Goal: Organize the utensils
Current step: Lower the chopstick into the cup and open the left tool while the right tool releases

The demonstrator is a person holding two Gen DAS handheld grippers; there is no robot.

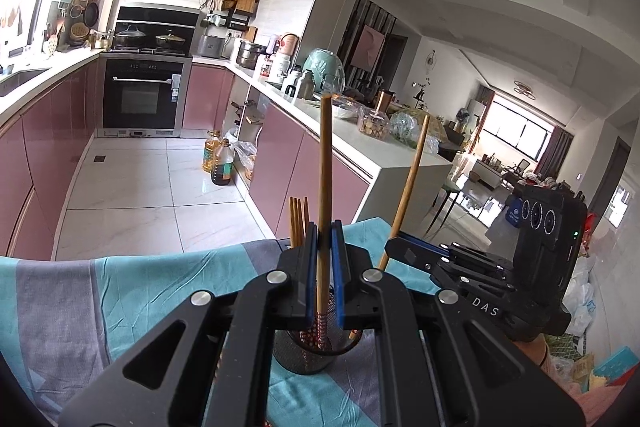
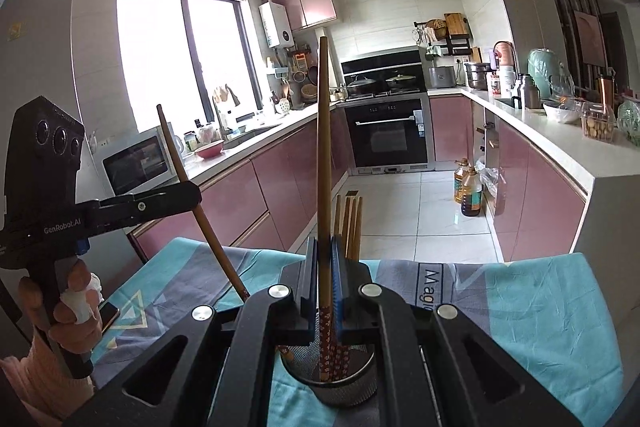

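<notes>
Two wooden chopsticks stand upright over a black mesh utensil holder [image 2: 330, 373] on a teal-and-grey tablecloth [image 2: 532, 307] in a pink-cabinet kitchen. The left gripper [image 1: 325, 267] is clamped on one chopstick [image 1: 325, 163], its patterned end inside the holder's rim; the right gripper [image 2: 325, 275] pinches the other chopstick [image 2: 323, 131], whose patterned end seems to dip into the holder too. More chopsticks [image 1: 299, 221] rise just behind.
</notes>
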